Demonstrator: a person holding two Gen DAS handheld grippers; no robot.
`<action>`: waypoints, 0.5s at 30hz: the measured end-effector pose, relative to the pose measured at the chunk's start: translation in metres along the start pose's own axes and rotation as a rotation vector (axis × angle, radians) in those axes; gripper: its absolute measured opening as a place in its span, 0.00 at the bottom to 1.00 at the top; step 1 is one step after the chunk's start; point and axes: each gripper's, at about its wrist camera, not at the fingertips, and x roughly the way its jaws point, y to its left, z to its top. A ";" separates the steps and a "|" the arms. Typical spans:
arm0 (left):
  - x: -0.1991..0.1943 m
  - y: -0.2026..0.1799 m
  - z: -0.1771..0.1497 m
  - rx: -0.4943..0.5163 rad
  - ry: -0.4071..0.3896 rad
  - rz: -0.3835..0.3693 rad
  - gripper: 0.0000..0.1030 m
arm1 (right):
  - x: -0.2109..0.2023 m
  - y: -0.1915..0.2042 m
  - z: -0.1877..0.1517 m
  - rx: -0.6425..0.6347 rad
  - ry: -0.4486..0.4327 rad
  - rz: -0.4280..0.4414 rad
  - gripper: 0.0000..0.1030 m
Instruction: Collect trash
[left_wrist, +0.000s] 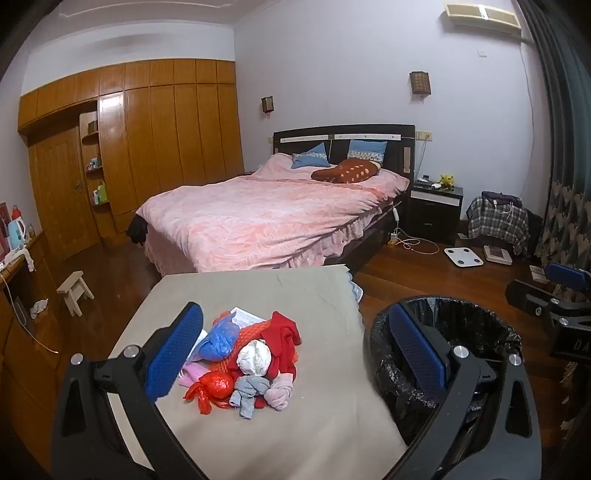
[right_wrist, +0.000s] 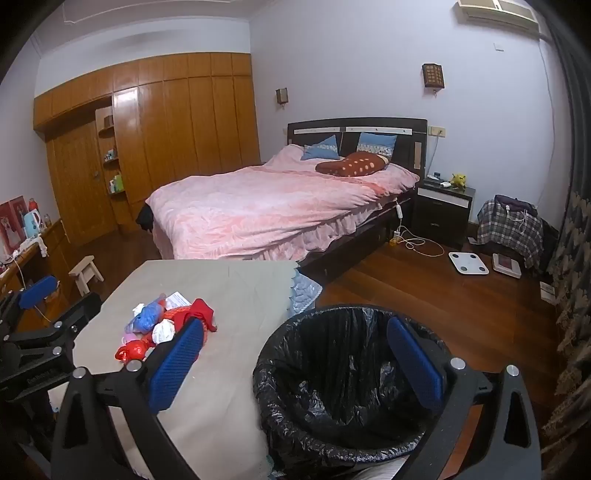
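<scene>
A pile of trash lies on the beige-covered table (left_wrist: 314, 435): a blue plastic bag (left_wrist: 218, 338), a white paper ball (left_wrist: 254, 357), a knotted red bag (left_wrist: 218, 386), a grey sock (left_wrist: 249, 393), a pink sock (left_wrist: 280, 393), red cloth (left_wrist: 286, 334) and an orange net. My left gripper (left_wrist: 295, 312) hangs open just short of the pile, holding nothing. To the right of the table stands a bin with a black liner (right_wrist: 332, 376). My right gripper (right_wrist: 295, 324) is open over the bin's near rim, empty. The pile (right_wrist: 162, 325) shows left of it.
A pink-covered bed (left_wrist: 266, 214) stands beyond the table. A small wooden stool (left_wrist: 75, 290) is on the floor at left, beside a desk with a kettle (left_wrist: 16, 230). Cables, a white scale (left_wrist: 463, 256) and a plaid-covered bag (left_wrist: 498, 221) lie on the wood floor at right.
</scene>
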 end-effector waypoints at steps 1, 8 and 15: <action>0.000 0.000 0.000 0.000 0.001 0.001 0.95 | 0.000 0.000 0.000 -0.001 0.000 0.000 0.94; 0.000 0.000 0.000 0.004 -0.001 0.004 0.95 | 0.000 0.000 0.000 0.000 -0.002 -0.001 0.94; 0.000 0.000 0.000 0.003 0.000 0.003 0.95 | 0.000 0.001 0.000 -0.001 -0.001 -0.002 0.94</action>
